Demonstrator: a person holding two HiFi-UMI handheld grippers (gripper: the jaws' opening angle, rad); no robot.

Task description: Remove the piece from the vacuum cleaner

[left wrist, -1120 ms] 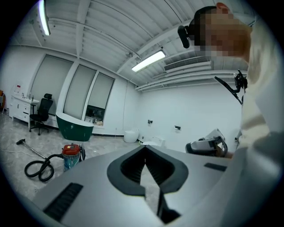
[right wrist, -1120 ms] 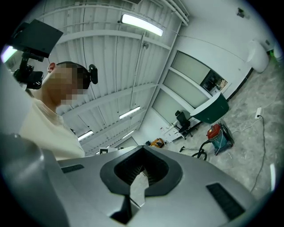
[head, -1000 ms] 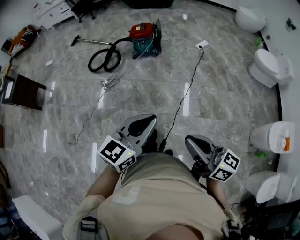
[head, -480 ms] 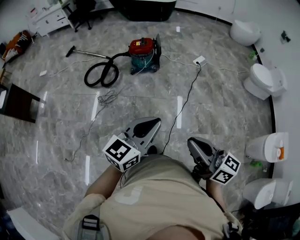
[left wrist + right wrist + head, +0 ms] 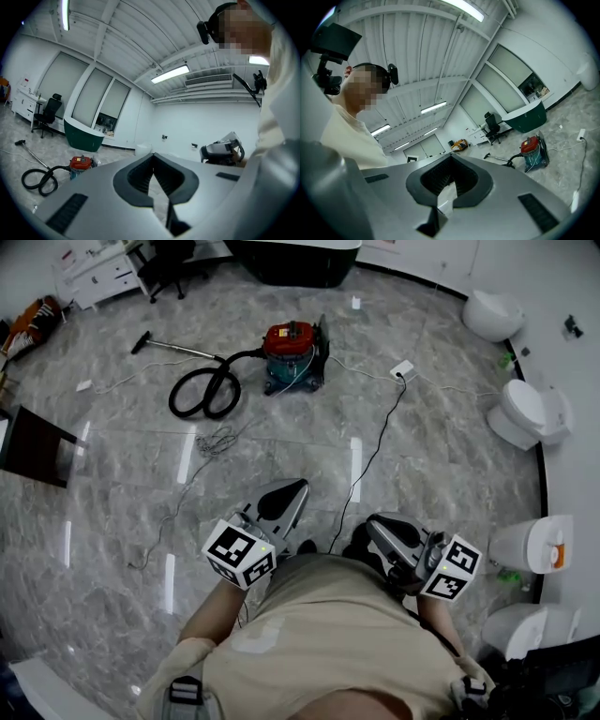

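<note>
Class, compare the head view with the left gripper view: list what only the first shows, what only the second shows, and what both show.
Head view only: the socket block on the floor and its black cable. Left gripper view only: the ceiling lights and the air vent. Both: the red vacuum cleaner with its coiled black hose.

Red-teal vacuum cleaner (image 5: 292,357) upright, hose (image 5: 244,354) coiled

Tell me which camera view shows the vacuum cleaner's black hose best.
The head view: from above, the whole hose shows, running from the red vacuum cleaner through its coil to the wand. The left gripper view shows the coil small, near its left edge. The right gripper view shows only a short part.
</note>
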